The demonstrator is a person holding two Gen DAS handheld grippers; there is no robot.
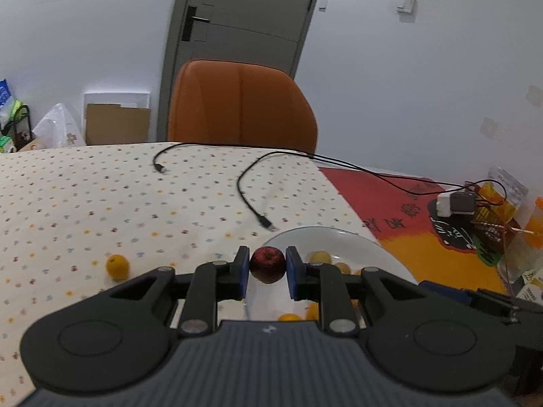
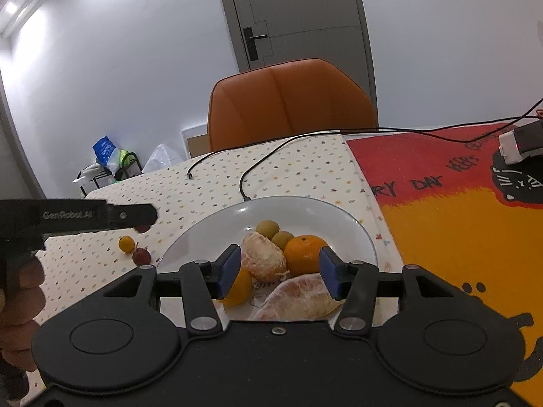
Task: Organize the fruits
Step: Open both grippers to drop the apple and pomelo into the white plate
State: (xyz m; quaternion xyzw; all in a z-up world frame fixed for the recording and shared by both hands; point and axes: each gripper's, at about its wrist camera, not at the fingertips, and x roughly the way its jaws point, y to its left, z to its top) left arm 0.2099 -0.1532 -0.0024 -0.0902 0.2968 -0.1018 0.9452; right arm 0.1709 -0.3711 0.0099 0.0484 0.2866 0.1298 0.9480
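The white plate [image 2: 353, 224] sits on the dotted tablecloth [image 1: 85, 203], at the seam where that cloth meets the red and orange mat [image 2: 441, 224], and everything is placed here from it. The left gripper [image 1: 267, 266] is clamped on a small dark red apple [image 1: 267, 264], its blue pads [image 1: 243, 276] pressed against both sides of the fruit, which is held above the plate's left rim. In the right wrist view this gripper reaches in from the left of the plate, with part of a person's hand [image 2: 20, 291] visible behind it. The right gripper [image 2: 280, 269] hovers over the near side of the plate with its fingers spread apart and nothing between them. On the plate lie two peeled citrus pieces [image 2: 264, 257], one near the middle and a larger one at the near edge, a whole orange [image 2: 303, 252] just right of the middle piece, two small greenish-yellow fruits [image 2: 268, 228] toward the far side, and a yellow fruit [image 2: 239, 288] partly hidden behind the right gripper's left finger. Left of the plate, on the cloth, rest a small yellow-orange fruit [image 2: 126, 244] and a small red fruit [image 2: 141, 256] close together. Two black cables [image 1: 251, 200] trail across the cloth beyond the plate, and an orange chair [image 1: 241, 105] stands behind the table, in front of a grey door [image 1: 244, 13].
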